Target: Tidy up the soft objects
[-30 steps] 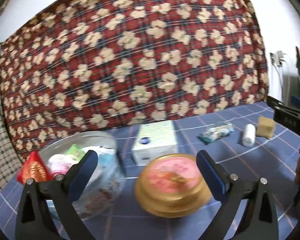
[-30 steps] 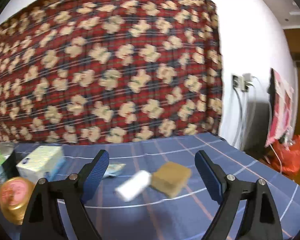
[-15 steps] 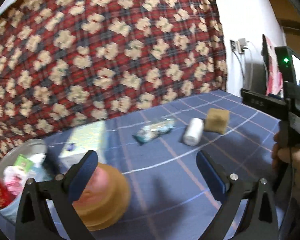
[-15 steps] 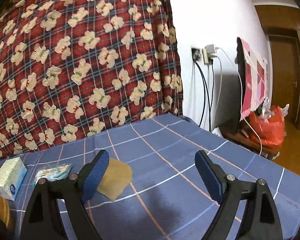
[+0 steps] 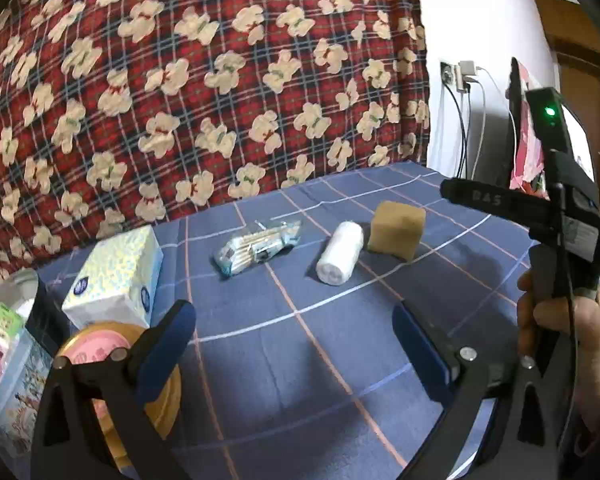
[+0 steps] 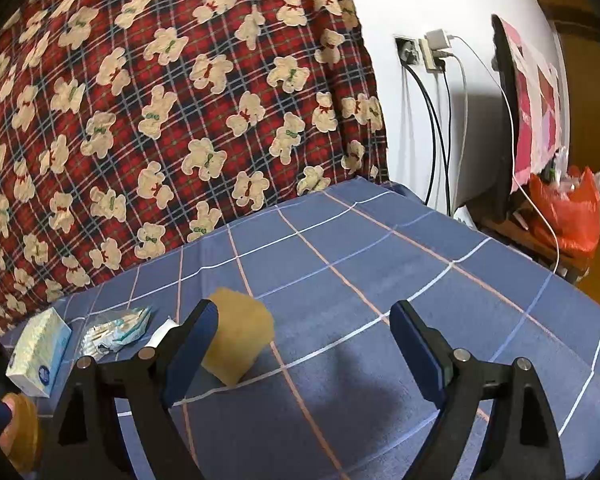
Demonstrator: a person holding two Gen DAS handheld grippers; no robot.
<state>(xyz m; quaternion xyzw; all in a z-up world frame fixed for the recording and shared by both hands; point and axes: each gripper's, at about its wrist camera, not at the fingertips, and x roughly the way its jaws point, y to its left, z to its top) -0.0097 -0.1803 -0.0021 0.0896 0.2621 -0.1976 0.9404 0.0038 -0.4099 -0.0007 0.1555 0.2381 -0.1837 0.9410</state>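
A red plaid blanket [image 5: 204,92] printed with cream bears is hung behind the worktop [image 5: 300,360], which is covered in blue checked cloth. Over that cloth the left gripper [image 5: 294,332] is held tilted downward, its jaws spread with nothing between them. The right gripper [image 6: 304,334] is tilted down likewise, jaws spread wide and empty; in the left view it is gripped by a hand [image 5: 564,344] at the right edge. A soft rectangular tissue pack [image 5: 118,276] lies left of the sponge [image 5: 398,230], a tan, porous cube. Between them are seen a crinkled clear packet [image 5: 258,246] and, just beside the sponge, a white roll [image 5: 340,252]. Far left of the sponge stand a round gold lid [image 5: 100,356] and an open tin [image 5: 4,344].
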